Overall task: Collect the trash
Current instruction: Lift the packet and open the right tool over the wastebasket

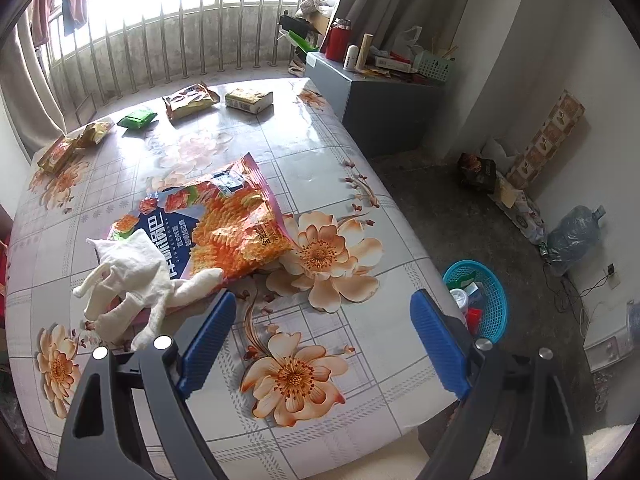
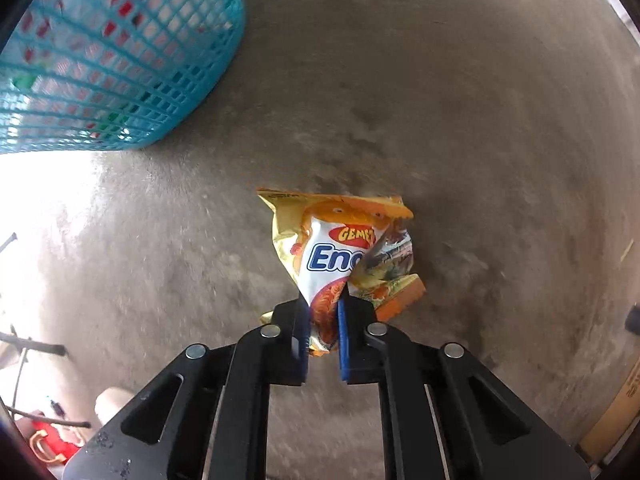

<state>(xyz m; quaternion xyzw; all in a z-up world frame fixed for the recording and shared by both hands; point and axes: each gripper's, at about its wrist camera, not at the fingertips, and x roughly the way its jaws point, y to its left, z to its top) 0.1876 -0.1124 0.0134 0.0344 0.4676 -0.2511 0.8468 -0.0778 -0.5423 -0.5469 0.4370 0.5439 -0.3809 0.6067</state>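
My right gripper [image 2: 323, 304] points down at the concrete floor and is shut on a yellow and orange snack packet [image 2: 340, 248], pinching its lower end between the blue pads. A turquoise mesh basket [image 2: 120, 60] with trash inside stands on the floor at the upper left of that view. My left gripper [image 1: 322, 300] hangs open over the floral table [image 1: 360, 184] with nothing between its fingers. Just past its left finger lie a large orange snack bag [image 1: 224, 220] and a white cloth glove [image 1: 132, 284]. The same basket [image 1: 490, 292] sits on the floor beyond the table's right edge.
Several more snack packets [image 1: 190, 100] lie along the table's far edge near the barred window. A grey cabinet [image 1: 380, 108] loaded with bottles stands at the back right. Boxes, a water jug [image 1: 574, 232] and cables lie along the right wall.
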